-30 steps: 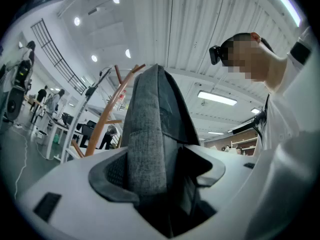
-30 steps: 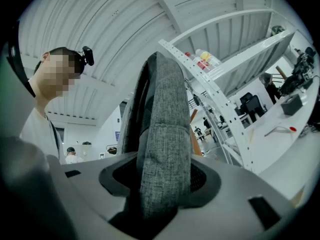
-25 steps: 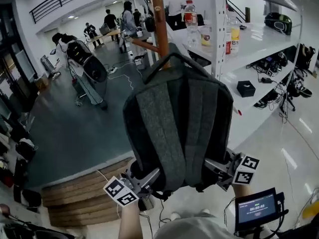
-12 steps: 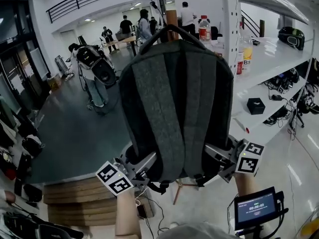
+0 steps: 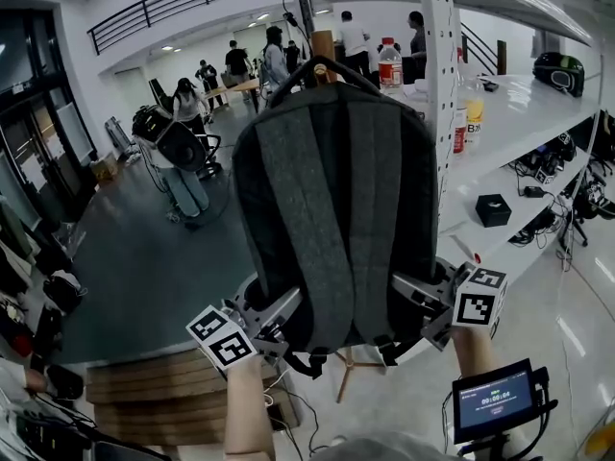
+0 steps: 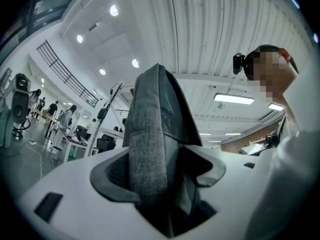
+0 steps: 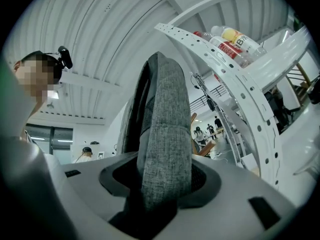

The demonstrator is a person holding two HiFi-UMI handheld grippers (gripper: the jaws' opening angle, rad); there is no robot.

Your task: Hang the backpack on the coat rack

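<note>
A dark grey backpack (image 5: 332,200) is held up in front of me, straps side facing me. My left gripper (image 5: 279,317) is shut on its lower left edge and my right gripper (image 5: 408,296) is shut on its lower right edge. In the left gripper view the grey fabric (image 6: 150,149) fills the gap between the jaws; in the right gripper view the backpack's fabric (image 7: 165,154) does the same. The wooden coat rack (image 5: 322,46) pole top shows just behind the backpack's top handle (image 5: 322,65); most of the rack is hidden by the bag.
A white metal shelf unit (image 5: 442,84) stands close on the right, with bottles (image 5: 388,63) and boxes on it. Several people stand farther back on the grey floor (image 5: 144,257). Wooden steps (image 5: 144,382) lie below at left. A small screen (image 5: 492,400) sits at lower right.
Both grippers have lifted the backpack higher, so its top handle now reaches the top of the coat rack pole. The grips are unchanged.
</note>
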